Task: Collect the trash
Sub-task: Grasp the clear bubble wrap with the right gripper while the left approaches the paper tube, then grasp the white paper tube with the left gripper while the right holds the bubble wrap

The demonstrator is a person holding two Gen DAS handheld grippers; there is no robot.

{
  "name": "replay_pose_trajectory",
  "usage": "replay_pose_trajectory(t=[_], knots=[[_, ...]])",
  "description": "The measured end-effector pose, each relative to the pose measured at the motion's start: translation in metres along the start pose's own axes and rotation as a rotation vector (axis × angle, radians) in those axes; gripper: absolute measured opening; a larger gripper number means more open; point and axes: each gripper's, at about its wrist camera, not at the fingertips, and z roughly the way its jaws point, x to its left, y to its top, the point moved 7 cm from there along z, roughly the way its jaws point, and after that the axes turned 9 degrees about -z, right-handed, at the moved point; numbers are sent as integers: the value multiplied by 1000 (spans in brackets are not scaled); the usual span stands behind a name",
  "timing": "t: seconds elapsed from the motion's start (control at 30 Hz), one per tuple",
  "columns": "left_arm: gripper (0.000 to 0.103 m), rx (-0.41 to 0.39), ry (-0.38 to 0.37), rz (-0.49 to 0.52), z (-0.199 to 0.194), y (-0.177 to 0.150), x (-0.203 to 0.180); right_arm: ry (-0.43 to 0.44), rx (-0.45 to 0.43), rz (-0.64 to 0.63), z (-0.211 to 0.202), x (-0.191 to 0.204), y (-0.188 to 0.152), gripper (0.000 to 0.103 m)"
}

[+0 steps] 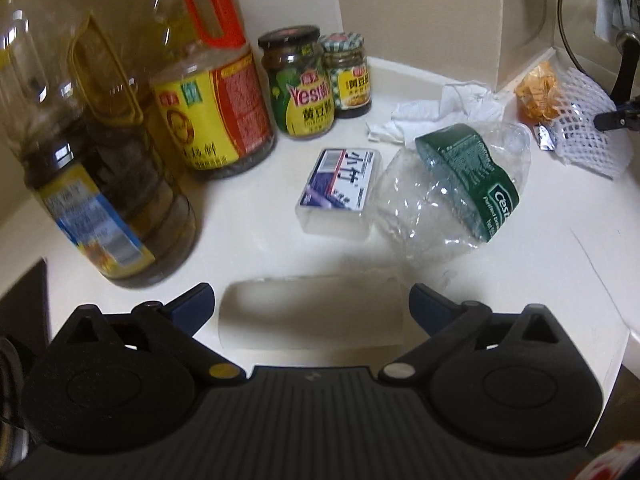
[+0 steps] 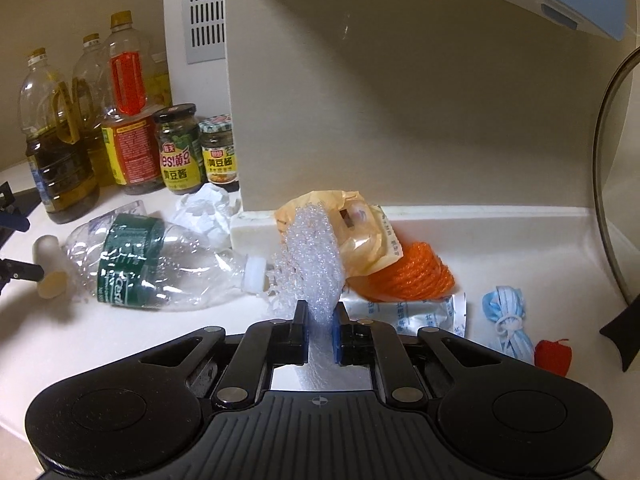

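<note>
the right gripper (image 2: 320, 320) has its two fingers pinched together on a white foam net sleeve (image 2: 310, 256), which stands up out of the gap between the pads and fans away from them toward the wall; its long axis runs along the line of the fingers, rising and leaning a little left. judging by this, the grab of this piece of trash is the step in hand, and the next move calls for lifting it clear without dragging the yellow plastic bag (image 2: 360, 232) and the orange mesh net (image 2: 408, 276) that lie just beyond the right finger and seem to touch it. the left gripper (image 1: 312, 304) has its fingers spread wide apart, with nothing gripped; a translucent white tube-like piece (image 1: 308, 312) lies crosswise in the gap between the tips, its long axis running from finger to finger, and whether either pad touches it i cannot tell. ahead of those fingers a small plastic packet with a printed label (image 1: 340, 184) lies flat, and to the right of it a crushed clear water bottle (image 1: 452, 196) with a green label lies on its side, its cap end pointing away and to the right. closing on the tube looks like the left's likely next move.
</note>
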Motion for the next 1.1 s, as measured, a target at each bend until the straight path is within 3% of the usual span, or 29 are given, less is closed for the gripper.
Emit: replay_pose_trajectory(t=[0.33, 0.5, 0.6, 0.73, 0.97, 1.1], knots=[[103, -8, -64, -110, 10, -3, 17, -10, 25, -5, -10, 16, -8, 11], [103, 11, -67, -153, 5, -10, 19, -9, 31, -12, -12, 25, -9, 11], [103, 49, -109, -175, 1, -25, 10, -8, 32, -10, -13, 29, -10, 11], [103, -2, -121, -144, -12, -32, 4, -10, 30, -6, -15, 32, -10, 11], [103, -45, -124, -95, -16, -23, 41, -33, 41, -10, -20, 36, -13, 11], [103, -14, -216, -108, -2, -22, 60, -52, 57, 0, -21, 41, -17, 11]])
